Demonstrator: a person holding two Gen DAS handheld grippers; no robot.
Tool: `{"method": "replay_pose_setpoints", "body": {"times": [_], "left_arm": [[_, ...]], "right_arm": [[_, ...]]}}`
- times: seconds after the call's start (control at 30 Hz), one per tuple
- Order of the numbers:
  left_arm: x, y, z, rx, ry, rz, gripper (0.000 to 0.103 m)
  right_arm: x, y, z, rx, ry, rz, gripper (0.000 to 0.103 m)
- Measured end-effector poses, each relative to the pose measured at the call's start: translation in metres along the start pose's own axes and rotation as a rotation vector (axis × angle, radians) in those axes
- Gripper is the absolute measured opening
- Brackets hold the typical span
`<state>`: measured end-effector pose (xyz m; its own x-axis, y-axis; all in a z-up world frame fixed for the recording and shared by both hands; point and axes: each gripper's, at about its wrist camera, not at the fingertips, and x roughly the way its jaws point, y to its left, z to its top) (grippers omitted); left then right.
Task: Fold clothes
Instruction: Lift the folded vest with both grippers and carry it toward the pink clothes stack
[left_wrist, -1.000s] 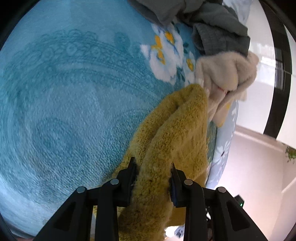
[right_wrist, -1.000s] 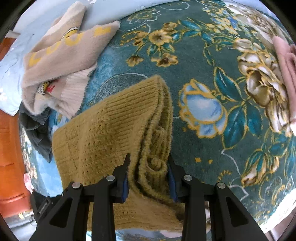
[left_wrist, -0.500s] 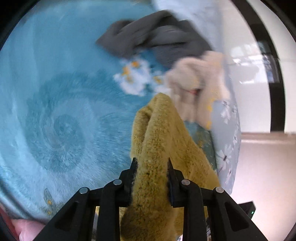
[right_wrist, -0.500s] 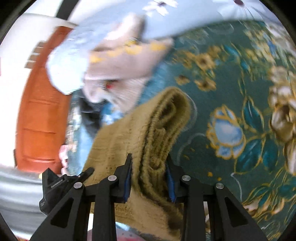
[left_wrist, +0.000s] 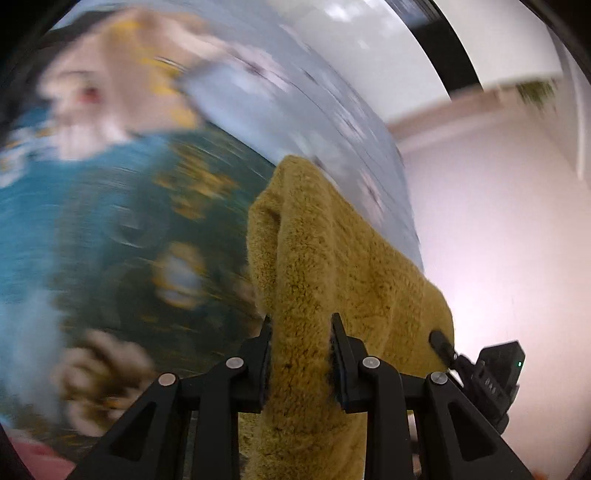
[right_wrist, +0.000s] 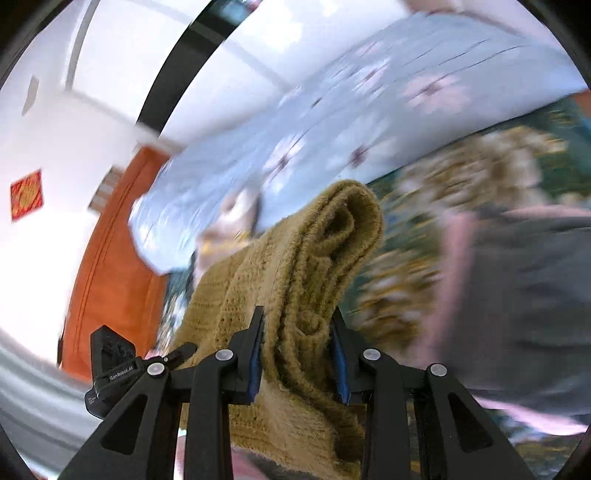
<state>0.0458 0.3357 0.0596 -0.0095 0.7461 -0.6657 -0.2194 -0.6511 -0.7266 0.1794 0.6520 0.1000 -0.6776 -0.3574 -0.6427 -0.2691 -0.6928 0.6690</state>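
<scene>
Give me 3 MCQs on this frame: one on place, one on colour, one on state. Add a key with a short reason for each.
1. Where is the knit sweater?
A. flat on the bedspread
B. clamped in both grippers
C. on the orange door

2. What colour is it?
A. mustard yellow
B. grey
C. pink

3. How do the right gripper's jaws stand?
A. wide open, nothing between them
B. fully shut on nothing
C. closed on bunched knit

Key:
1 B: the left gripper pinches one bunched part of it and the right gripper another, each shown in its own wrist view.
2 A: the knit is mustard yellow in both views, against the teal floral bedspread.
3 C: folds of the sweater fill the gap between the blue pads.
</scene>
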Motion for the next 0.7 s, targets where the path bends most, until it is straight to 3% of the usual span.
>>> {"method": "replay_pose_setpoints", "body": {"times": [0.17,0.33,0.53,0.7], "left_arm": [[0.072,-0.079,-0.021,0.162,0.14,-0.016,0.028],[0.124,-0.133,-0.022,0.285,0.225,0.011,0.028],[0.158,-0.138,-0.023,0.357,0.247,0.136,0.035],[0.154,-0.122,-0.03,0.408,0.216,0.166,0.04]], "right_arm": [[-0.085,-0.068,0.001,0.097,-0.136,-0.101,0.033],[-0.13,-0.115,-0.003,0.193,-0.228,-0.151,0.033],[-0.133,-0.173,-0.014,0.336,-0.26,-0.176,0.033],[-0.119,-0.208,-0.03,0.436,-0.238,-0.194,0.034]]}}
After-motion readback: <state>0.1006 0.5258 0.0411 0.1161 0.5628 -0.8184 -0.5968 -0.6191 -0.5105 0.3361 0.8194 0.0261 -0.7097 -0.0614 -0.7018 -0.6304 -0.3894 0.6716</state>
